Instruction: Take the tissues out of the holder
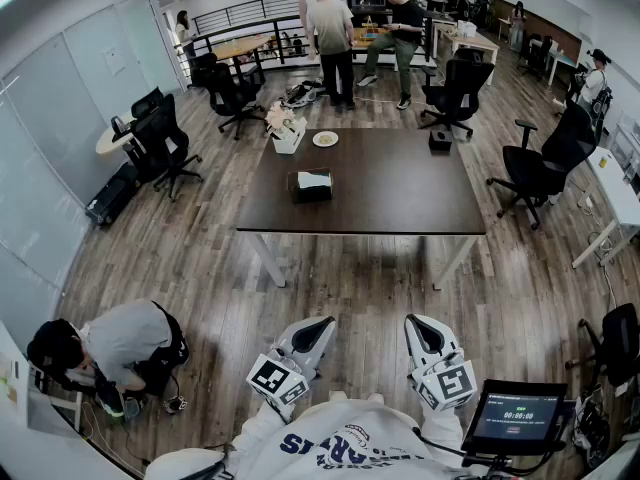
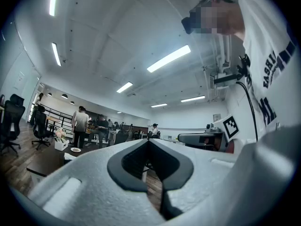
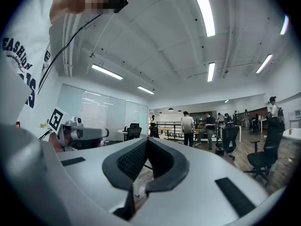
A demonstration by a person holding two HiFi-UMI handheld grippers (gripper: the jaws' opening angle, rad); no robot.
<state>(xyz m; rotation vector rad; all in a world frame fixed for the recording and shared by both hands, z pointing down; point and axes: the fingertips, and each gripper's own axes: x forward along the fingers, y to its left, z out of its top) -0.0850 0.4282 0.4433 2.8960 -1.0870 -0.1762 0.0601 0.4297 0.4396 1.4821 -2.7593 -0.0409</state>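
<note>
A dark tissue holder [image 1: 311, 185] with a white tissue sticking out of its top stands near the middle of the dark table [image 1: 400, 203], far ahead of me across the wooden floor. Both grippers hang close to my body, well short of the table. My left gripper [image 1: 318, 326] is shut with nothing between its jaws, its tips meeting in the left gripper view [image 2: 148, 142]. My right gripper [image 1: 420, 324] is also shut and holds nothing, as the right gripper view [image 3: 146, 141] shows.
On the table's far side stand a white basket [image 1: 288, 134], a small plate [image 1: 325, 139] and a small black box [image 1: 440, 141]. Office chairs [image 1: 540, 168] ring the table. A person crouches at the left [image 1: 110, 348]. A screen [image 1: 515, 418] stands at my right.
</note>
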